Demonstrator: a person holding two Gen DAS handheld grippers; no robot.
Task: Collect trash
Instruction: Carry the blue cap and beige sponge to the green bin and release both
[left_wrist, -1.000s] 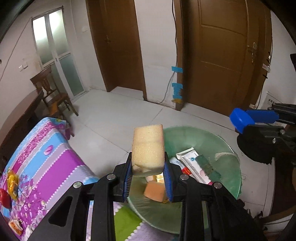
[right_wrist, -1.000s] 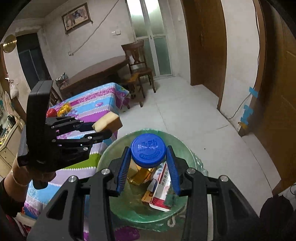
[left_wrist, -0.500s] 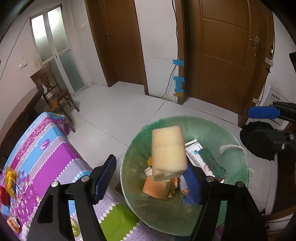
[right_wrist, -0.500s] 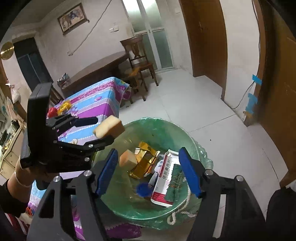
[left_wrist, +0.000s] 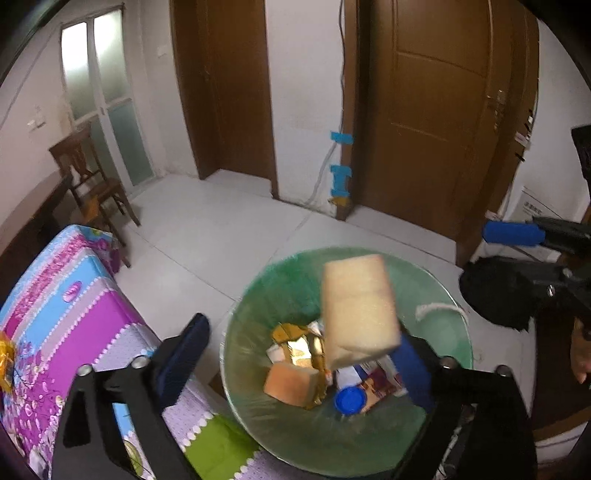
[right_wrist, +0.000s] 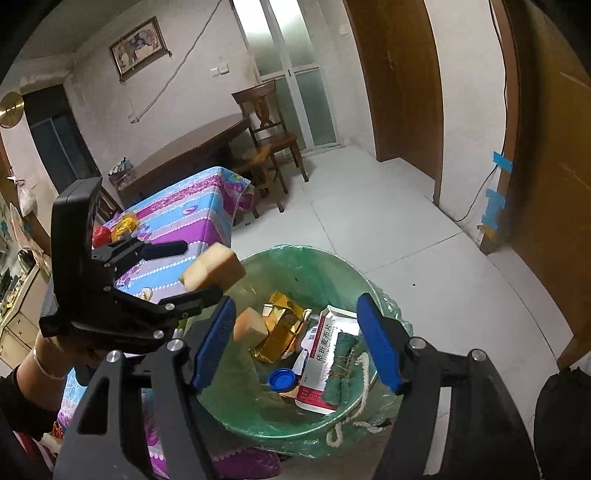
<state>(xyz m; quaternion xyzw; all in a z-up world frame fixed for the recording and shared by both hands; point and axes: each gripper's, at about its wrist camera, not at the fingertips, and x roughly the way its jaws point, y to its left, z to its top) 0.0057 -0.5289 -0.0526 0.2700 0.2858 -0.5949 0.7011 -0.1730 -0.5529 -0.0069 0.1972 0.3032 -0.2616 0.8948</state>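
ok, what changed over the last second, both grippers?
Right gripper opened and let go of the blue cap, which now lies in the bin. Left gripper jaws are opening; the sponge is no longer clamped, tilted against one finger over the bin, blurred. Unchanged: both grippers over the bin, the other trash in it, the tablecloth.

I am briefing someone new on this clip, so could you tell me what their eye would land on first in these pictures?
Most striking is the pale sponge block, blurred above the green-lined trash bin, at the left gripper, whose jaws are opening. Down in the bin lie a blue bottle cap, gold foil and an orange sponge. The right gripper hangs open over the bin, empty.
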